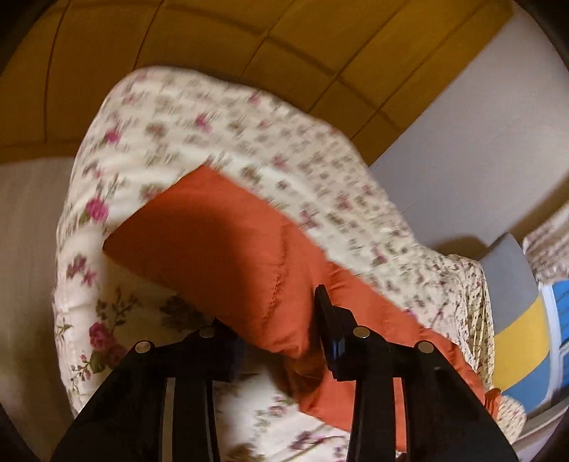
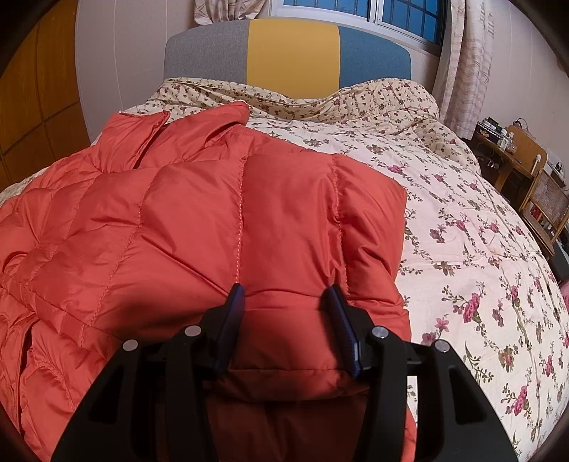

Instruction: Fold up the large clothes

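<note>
An orange quilted down jacket (image 2: 199, 220) lies partly folded on a floral bed quilt (image 2: 473, 227). My right gripper (image 2: 284, 295) has its jaws apart around a thick fold of the jacket's edge, with the padded fabric filling the gap between the fingers. In the left wrist view the image is blurred and tilted; my left gripper (image 1: 270, 320) has jacket fabric (image 1: 220, 241) between its jaws, and its left fingertip is hidden under the fabric. The right fingertip (image 1: 325, 309) shows beside the fabric.
The bed's grey, yellow and blue headboard (image 2: 291, 57) stands at the far end under a window (image 2: 359, 10) with curtains. A wooden chair and desk (image 2: 526, 167) stand at the right. Yellow-brown wardrobe panels (image 1: 213, 39) fill the top of the left wrist view.
</note>
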Motion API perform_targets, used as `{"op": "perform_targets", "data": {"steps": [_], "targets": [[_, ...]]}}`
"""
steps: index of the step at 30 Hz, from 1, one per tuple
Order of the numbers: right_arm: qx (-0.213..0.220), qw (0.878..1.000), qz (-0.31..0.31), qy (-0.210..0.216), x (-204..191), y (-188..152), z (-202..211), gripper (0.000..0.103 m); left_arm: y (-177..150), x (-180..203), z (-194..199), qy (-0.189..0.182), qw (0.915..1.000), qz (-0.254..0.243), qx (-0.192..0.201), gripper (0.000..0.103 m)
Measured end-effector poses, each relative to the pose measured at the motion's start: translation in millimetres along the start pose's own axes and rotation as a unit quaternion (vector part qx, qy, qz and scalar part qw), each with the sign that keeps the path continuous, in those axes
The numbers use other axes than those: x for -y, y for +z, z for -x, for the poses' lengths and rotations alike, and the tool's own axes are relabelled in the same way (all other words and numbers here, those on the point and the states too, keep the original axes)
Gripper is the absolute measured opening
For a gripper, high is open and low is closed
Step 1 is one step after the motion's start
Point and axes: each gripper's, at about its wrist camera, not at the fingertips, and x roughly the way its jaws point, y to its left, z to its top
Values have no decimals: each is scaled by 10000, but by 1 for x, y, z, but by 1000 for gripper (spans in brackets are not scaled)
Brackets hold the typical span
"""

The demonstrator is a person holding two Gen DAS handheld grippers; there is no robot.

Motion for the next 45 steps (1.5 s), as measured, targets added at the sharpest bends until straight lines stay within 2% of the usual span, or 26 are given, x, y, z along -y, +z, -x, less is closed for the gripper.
{"op": "perform_targets", "data": {"steps": [1, 3, 8, 10, 18, 19, 25, 31, 36, 41, 45], "targets": [[-1, 10000, -2, 3, 0, 0, 0, 49, -1, 10, 5, -54, 9998, -161, 89, 27], [-2, 10000, -14, 9, 0, 0, 0, 49, -3, 26, 12, -153, 9987, -401, 256, 27], [1, 10000, -19, 8, 0, 2, 0, 49, -22, 76, 34, -491, 9891, -1242, 613, 27], [1, 10000, -21, 9, 0, 2, 0, 49, -30, 91, 38, -608, 9857, -1448, 611, 18], [2, 10000, -21, 8, 0, 1, 0, 49, -72, 144, 60, -1222, 9648, -2247, 612, 18], [3, 10000, -23, 9, 0, 2, 0, 49, -76, 150, 61, -1285, 9628, -2307, 574, 14], [4, 10000, -24, 5, -1, 2, 0, 49, -105, 180, 74, -1686, 9542, -2447, 339, 13], [6, 10000, -25, 5, 0, 2, 0, 49, -143, 212, 91, -2167, 9339, -2834, 215, 13], [8, 10000, -32, 11, 0, 2, 0, 49, -181, 239, 103, -2580, 9135, -3144, -48, 13], [8, 10000, -34, 13, 0, 2, -1, 49, -215, 263, 107, -2765, 8941, -3515, -224, 13], [11, 10000, -37, 14, 1, 1, -1, 49, -238, 276, 108, -2866, 8824, -3717, -328, 13]]}}
